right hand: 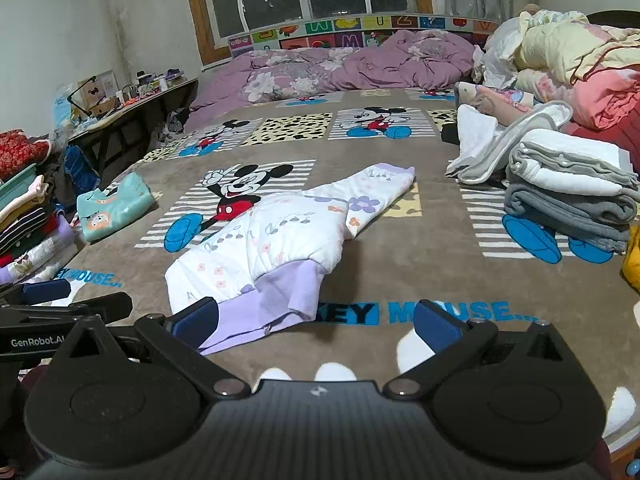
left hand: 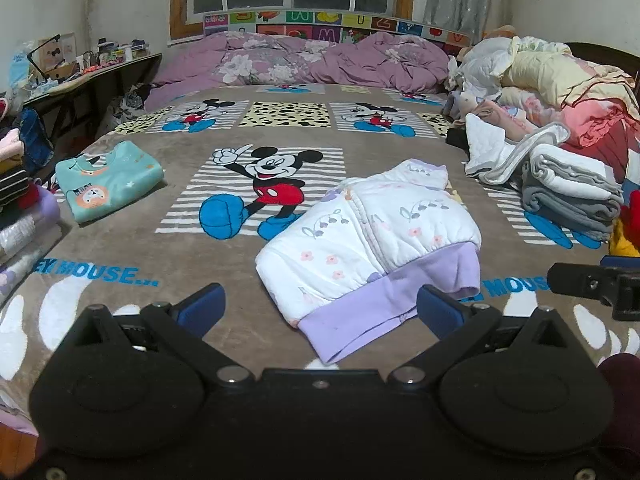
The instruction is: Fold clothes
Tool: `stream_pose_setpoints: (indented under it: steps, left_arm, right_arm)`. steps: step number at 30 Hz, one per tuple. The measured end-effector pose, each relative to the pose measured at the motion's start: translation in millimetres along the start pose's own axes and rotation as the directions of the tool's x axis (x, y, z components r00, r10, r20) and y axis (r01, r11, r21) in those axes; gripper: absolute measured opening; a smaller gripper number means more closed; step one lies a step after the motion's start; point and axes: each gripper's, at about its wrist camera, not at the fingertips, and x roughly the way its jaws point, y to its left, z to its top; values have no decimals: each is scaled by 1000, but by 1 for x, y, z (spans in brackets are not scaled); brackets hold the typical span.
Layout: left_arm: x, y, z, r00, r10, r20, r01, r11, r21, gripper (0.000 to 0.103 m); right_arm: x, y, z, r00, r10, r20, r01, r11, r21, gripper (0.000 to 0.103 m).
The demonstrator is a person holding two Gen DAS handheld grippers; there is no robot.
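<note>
A white floral padded jacket (left hand: 372,240) with lilac hem and cuffs lies partly folded on the brown Mickey Mouse blanket (left hand: 168,248), sleeves laid over its body. It also shows in the right wrist view (right hand: 276,240). My left gripper (left hand: 320,308) is open and empty, its blue pads either side of the lilac hem, just short of it. My right gripper (right hand: 318,320) is open and empty, its left pad (right hand: 198,318) by the hem's corner. A folded teal shirt (left hand: 106,180) lies at the left.
Folded grey and white blankets (left hand: 568,192) and a heap of bedding (left hand: 560,80) fill the right side. A purple quilt (left hand: 304,60) lies at the headboard. Stacked folded clothes (right hand: 28,220) sit at the left edge, with a cluttered desk (left hand: 80,72) beyond.
</note>
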Motion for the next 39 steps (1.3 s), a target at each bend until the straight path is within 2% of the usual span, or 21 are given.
stream_pose_setpoints:
  steps: [30,39]
  left_arm:
    - [7,-8,-4,1000,25,-14,-25,999,27,103]
    - [12,-11,-4,999,25,-22,-24,999,35,103]
  right_arm:
    - [5,-10,-7,1000,25,-3,-25,999,29,103]
    - [13,-18,-10,998,60,1,-60,996,63,103]
